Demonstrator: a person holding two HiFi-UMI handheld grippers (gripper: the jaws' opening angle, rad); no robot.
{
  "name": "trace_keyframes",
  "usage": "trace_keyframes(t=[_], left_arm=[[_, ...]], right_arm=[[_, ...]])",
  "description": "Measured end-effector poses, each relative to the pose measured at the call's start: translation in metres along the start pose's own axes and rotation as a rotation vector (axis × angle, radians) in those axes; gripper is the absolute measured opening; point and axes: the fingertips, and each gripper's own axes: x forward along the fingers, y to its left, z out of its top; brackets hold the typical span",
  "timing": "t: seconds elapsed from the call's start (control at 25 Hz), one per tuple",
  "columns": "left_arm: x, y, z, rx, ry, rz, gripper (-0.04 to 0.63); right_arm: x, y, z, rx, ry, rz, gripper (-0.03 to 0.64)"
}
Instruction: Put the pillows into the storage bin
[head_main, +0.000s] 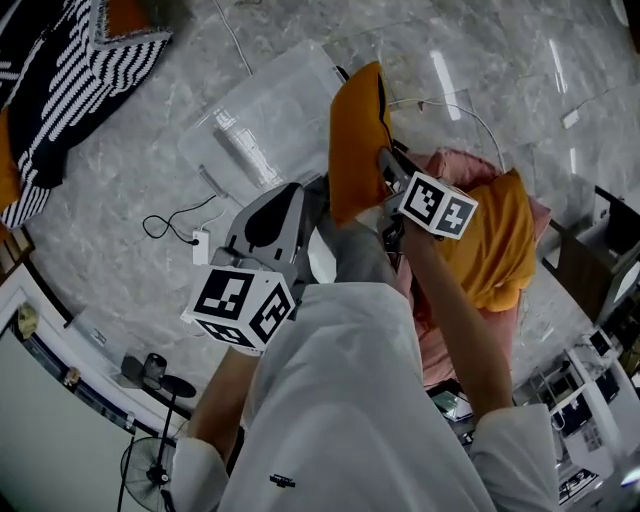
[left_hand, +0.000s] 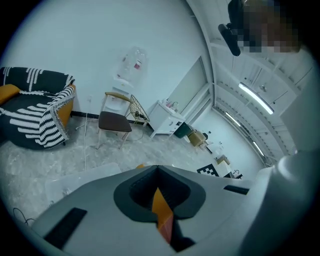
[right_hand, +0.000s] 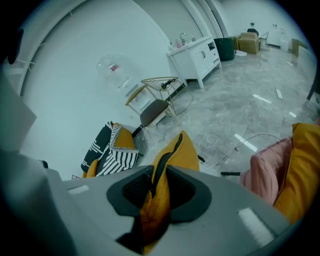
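Right gripper (right_hand: 159, 192) and left gripper (left_hand: 158, 190) each pinch the orange pillow (head_main: 355, 130) near the clear storage bin (head_main: 250, 120).

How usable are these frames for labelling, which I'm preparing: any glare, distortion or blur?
Head view: ceiling lights glare as white streaks on the glossy floor. Left gripper view: fisheye bends the walls, corners go black, a mosaic patch sits top right. Right gripper view: same bending and dark corners; the orange pillow looks sharp.

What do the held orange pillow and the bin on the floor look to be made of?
The orange pillow looks like soft matte fabric, with a dark zipper along its edge. The bin is probably clear glossy plastic: the floor shows through it, with bright glints.
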Motion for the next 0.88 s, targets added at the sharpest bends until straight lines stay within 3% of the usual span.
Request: trace_keyframes(t=[0.52, 0.72, 0.88], left_arm=[[0.032, 0.046, -0.036, -0.066, 0.045, 0.069, 0.009], [0.042, 0.053, -0.045, -0.077, 0.069, 0.076, 0.009], [0.05, 0.056, -0.055, -0.089, 0.096, 0.081, 0.009]], right_arm=[[0.106, -0.059, -0.086, 0.05, 0.233, -0.04, 0.092], [0.139, -0.086, -0.114, 0.149, 0.288, -0.08, 0.092], [0.163, -0.114, -0.132, 0.269, 0.282, -0.161, 0.092]])
